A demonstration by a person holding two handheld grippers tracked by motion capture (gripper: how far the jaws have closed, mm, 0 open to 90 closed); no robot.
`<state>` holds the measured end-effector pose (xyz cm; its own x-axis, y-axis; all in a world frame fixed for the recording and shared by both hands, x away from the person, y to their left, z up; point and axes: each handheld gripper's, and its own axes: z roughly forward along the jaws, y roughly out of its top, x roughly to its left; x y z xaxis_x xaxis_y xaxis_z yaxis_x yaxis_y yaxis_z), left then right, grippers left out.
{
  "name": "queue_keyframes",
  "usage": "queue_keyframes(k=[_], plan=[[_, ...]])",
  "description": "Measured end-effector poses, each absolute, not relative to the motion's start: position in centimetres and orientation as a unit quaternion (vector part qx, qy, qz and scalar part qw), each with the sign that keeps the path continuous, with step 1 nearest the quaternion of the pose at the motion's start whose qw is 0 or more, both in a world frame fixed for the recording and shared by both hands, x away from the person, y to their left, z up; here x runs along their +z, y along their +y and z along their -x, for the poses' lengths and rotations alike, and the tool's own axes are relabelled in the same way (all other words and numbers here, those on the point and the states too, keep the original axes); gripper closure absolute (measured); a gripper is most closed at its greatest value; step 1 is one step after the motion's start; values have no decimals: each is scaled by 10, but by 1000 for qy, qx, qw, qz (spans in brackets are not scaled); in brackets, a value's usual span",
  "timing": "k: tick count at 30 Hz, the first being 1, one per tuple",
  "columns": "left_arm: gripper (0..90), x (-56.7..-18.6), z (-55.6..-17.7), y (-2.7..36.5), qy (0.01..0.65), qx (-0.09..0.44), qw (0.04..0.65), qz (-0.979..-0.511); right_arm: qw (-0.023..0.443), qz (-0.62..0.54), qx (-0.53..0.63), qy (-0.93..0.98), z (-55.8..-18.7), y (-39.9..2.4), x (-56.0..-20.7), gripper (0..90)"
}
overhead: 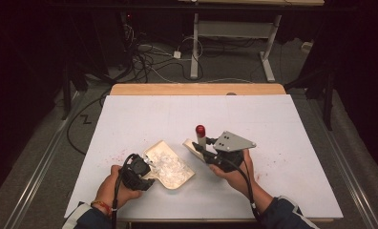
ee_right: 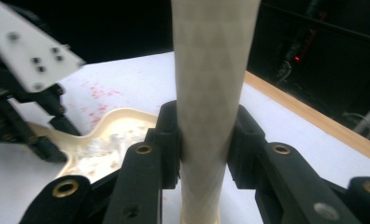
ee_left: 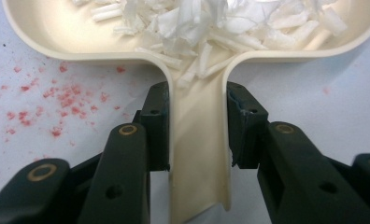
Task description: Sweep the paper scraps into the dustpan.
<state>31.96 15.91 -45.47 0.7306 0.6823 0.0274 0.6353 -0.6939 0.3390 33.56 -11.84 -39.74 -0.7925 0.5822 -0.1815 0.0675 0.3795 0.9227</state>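
Observation:
A cream dustpan [overhead: 164,151] lies on the white table near the front, with white paper shreds [overhead: 172,166] heaped in it. My left gripper [overhead: 148,171] is shut on the pan's handle [ee_left: 197,154]; in the left gripper view the shreds [ee_left: 211,23] spill toward the handle's neck. To the right, my right gripper [overhead: 202,144] is shut on a cream brush handle [ee_right: 211,56] that stands nearly upright, its red end [overhead: 200,129] pointing up. The right gripper view has the dustpan [ee_right: 122,121] lying off to the left, beyond the jaws.
Red crumbs [ee_left: 61,98] speckle the white sheet left of the pan. The table's wooden far edge [overhead: 196,89] runs across the back. Beyond it, cables [overhead: 149,59] and another table's white legs [overhead: 194,47] stand on the floor.

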Motion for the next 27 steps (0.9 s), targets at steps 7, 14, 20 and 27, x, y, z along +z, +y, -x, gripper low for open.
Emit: queue_keyframes(k=[7, 14, 20, 27], plan=[[632, -455, -320, 160, 358, 74, 157, -917, 200, -153, 539, 804, -326, -101, -395, 704], [631, -455, -320, 161, 360, 72, 161, -916, 197, -154, 552, 795, -322, -106, -381, 704], [631, -455, -321, 162, 362, 70, 164, -915, 202, -166, 558, 788, -323, -119, -373, 704], [632, -455, -323, 165, 370, 71, 171, -910, 213, -175, 550, 788, -324, -142, -367, 704]])
